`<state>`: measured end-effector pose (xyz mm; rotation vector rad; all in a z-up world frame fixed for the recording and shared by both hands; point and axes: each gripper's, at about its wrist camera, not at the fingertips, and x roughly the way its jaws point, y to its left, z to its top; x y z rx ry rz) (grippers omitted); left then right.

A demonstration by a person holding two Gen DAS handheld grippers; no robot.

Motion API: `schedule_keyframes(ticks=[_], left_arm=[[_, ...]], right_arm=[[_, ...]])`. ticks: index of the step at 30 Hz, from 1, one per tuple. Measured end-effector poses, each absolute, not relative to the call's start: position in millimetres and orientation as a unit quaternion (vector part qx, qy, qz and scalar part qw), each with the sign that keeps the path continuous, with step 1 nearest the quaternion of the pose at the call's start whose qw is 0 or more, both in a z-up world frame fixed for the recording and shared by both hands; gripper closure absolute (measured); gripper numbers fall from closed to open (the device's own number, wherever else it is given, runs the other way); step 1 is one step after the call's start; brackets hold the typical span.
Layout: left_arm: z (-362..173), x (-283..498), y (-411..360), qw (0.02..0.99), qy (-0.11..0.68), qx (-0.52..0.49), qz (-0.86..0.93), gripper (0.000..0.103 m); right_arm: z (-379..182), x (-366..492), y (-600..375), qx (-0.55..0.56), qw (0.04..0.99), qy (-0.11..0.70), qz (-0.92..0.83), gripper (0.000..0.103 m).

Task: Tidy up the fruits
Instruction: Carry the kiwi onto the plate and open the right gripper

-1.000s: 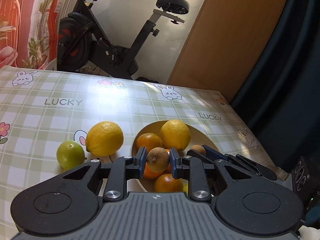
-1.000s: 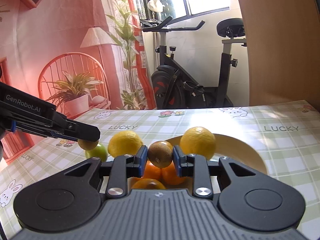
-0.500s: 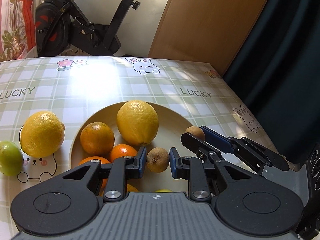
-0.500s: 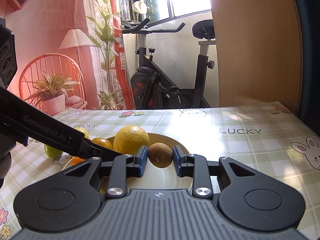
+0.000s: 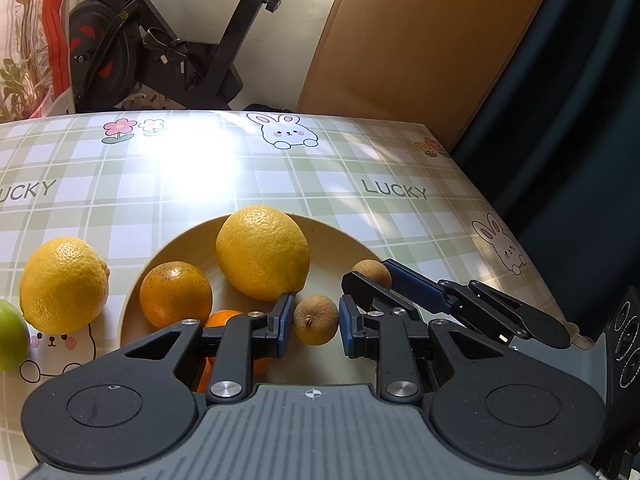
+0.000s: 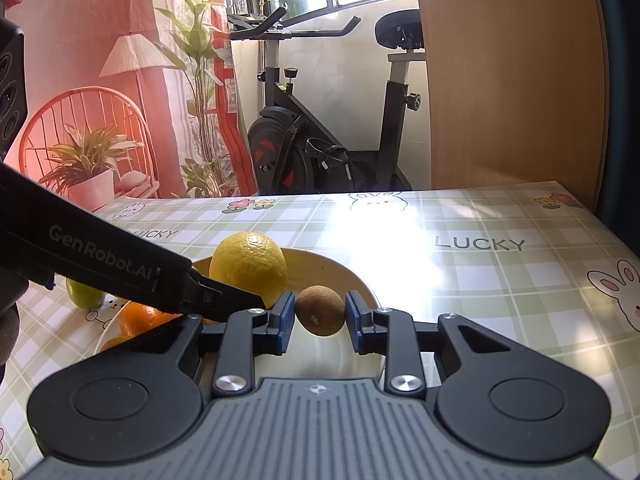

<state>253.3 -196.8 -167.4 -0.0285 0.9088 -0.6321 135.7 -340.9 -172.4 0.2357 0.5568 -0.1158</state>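
Two lemons: one in the bowl (image 5: 256, 252), one on the tablecloth (image 5: 64, 284). Two small brown kiwis, one (image 5: 316, 319) between one gripper's pads, the other (image 6: 321, 310) between the other's. One green lime (image 5: 12, 336). At least three oranges, the largest (image 5: 175, 294) in full view. One cream bowl (image 5: 340, 248).

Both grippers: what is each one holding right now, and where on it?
Left gripper clamps a small brown round kiwi across its sides; right gripper clamps another small brown kiwi likewise.
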Motion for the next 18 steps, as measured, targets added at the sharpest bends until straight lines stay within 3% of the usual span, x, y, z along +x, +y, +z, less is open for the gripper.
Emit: schedule_keyframes(ticks=[18], left_arm=[[-173, 259, -194, 0.848, 0.436, -0.030, -0.300, 0.075]], right_arm=[[-178, 142, -356, 0.161, 0.942, 0.289, -0.053, 0.072]])
